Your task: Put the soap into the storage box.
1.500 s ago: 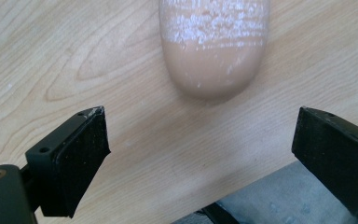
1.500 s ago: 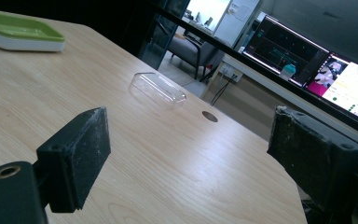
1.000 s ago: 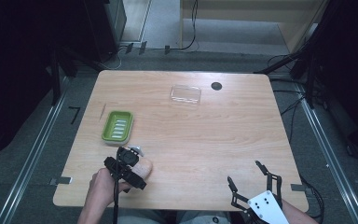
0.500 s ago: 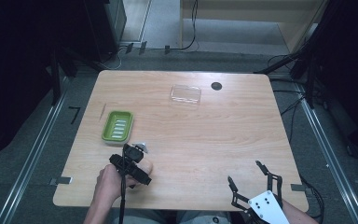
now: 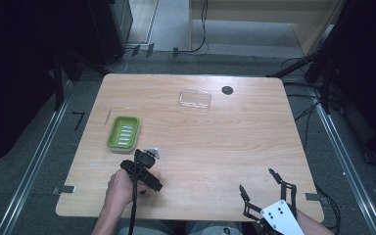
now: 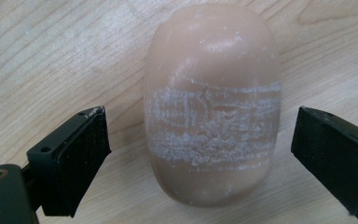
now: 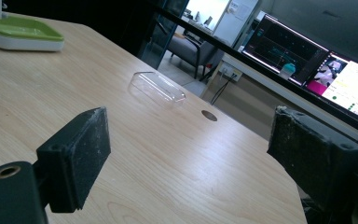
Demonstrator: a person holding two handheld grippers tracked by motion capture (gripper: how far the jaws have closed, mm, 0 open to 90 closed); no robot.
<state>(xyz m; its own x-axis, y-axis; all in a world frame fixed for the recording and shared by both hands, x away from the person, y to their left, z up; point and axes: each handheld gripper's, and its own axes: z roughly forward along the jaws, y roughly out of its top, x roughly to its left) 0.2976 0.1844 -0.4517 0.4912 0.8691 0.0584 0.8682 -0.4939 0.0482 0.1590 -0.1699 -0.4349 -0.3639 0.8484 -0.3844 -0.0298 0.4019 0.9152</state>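
Pinkish-tan soap (image 6: 212, 107) lies flat on the pale wooden table (image 5: 225, 142), and the left gripper view gives us what no other camera does: a close look at the bar between that tool's two black jaws, with a scuffed whitish band across its middle. Bare wood shows between each pad and the soap, so the jaws stand spread around it, and they have just been closing in a little without pressing on it yet.

From the high view we place things on the table instead. We see the left gripper (image 5: 149, 159) near the front left edge, a hand (image 5: 120, 188) behind it, and the green soap dish (image 5: 124, 132) just beyond it toward the far side. A clear plastic lid (image 5: 195, 99) sits well apart, near the far edge, beside a dark round hole (image 5: 227, 90) in the tabletop. The right gripper (image 5: 260, 183) hangs over the front right corner, jaws wide and holding nothing.

Looking along the right gripper's own jaws (a low, slanting look), we catch the lid's raised curved rim and lit monitors (image 7: 317, 65) beyond the table.
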